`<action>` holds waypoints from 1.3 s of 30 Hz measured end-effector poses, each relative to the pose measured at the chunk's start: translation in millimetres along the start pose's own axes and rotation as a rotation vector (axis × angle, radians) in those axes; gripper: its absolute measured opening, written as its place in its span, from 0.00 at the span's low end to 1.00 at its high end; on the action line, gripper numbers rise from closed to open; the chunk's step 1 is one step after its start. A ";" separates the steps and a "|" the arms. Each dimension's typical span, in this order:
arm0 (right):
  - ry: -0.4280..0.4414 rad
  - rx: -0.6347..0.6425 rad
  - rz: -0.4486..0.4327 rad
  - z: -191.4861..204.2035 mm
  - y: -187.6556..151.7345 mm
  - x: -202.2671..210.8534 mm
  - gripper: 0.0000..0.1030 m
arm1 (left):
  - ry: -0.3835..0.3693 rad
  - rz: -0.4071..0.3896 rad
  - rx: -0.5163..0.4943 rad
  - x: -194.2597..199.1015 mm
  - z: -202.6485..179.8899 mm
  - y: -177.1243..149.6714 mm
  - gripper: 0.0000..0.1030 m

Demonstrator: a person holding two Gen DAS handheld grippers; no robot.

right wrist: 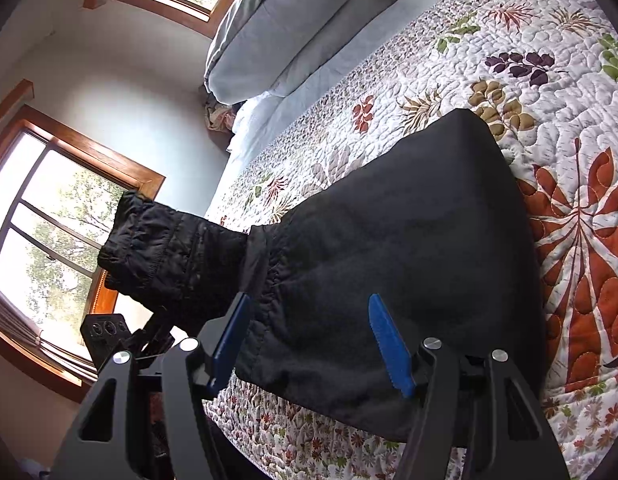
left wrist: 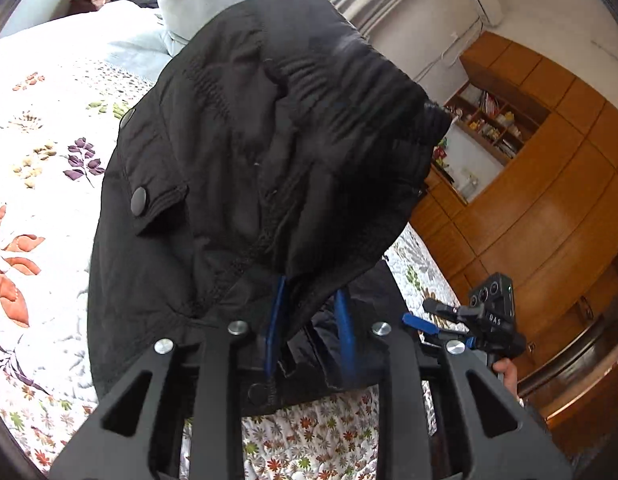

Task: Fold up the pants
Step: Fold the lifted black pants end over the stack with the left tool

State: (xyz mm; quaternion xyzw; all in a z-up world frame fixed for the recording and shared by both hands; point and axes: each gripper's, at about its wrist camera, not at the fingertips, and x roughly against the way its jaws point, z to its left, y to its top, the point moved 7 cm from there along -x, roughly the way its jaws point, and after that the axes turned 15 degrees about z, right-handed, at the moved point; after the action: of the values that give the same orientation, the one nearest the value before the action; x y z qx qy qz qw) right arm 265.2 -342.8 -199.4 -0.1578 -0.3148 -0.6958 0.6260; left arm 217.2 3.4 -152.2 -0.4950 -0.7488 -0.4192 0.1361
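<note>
Black pants (left wrist: 249,140) with a snap pocket and ribbed waistband drape over my left gripper (left wrist: 311,320), whose blue fingers (left wrist: 277,320) pinch the cloth near the waist. In the right wrist view that waist end (right wrist: 161,248) is lifted off the bed at the left, while the rest of the pants (right wrist: 409,240) lies flat on the quilt. My right gripper (right wrist: 309,336) stands open above the flat part near the bed's edge, its blue fingers (right wrist: 389,344) wide apart and gripping nothing. It also shows in the left wrist view as the right gripper (left wrist: 469,320), held by a hand (left wrist: 507,372).
The bed is covered by a floral quilt (right wrist: 469,60) with grey pillows (right wrist: 277,24) at its head. A wooden wardrobe with shelves (left wrist: 549,200) stands past the bed's far side. Windows (right wrist: 49,220) fill the wall at the left.
</note>
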 end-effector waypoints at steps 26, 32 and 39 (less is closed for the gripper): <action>0.098 0.069 0.259 42.4 59.2 -105.5 0.86 | 0.238 -0.013 0.273 26.4 90.9 2.5 0.95; 0.076 0.085 0.266 45.0 64.5 -118.5 0.67 | 0.170 0.067 0.330 9.7 111.7 -6.6 0.95; 0.016 0.079 0.299 27.0 63.0 -118.0 0.54 | 0.101 0.163 0.323 -26.7 99.3 -19.3 0.95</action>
State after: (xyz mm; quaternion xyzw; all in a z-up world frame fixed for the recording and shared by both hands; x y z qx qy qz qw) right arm 341.2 -235.7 -236.3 -0.1726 -0.3102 -0.5831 0.7307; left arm 234.3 59.3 -239.0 -0.5039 -0.7561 -0.3055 0.2847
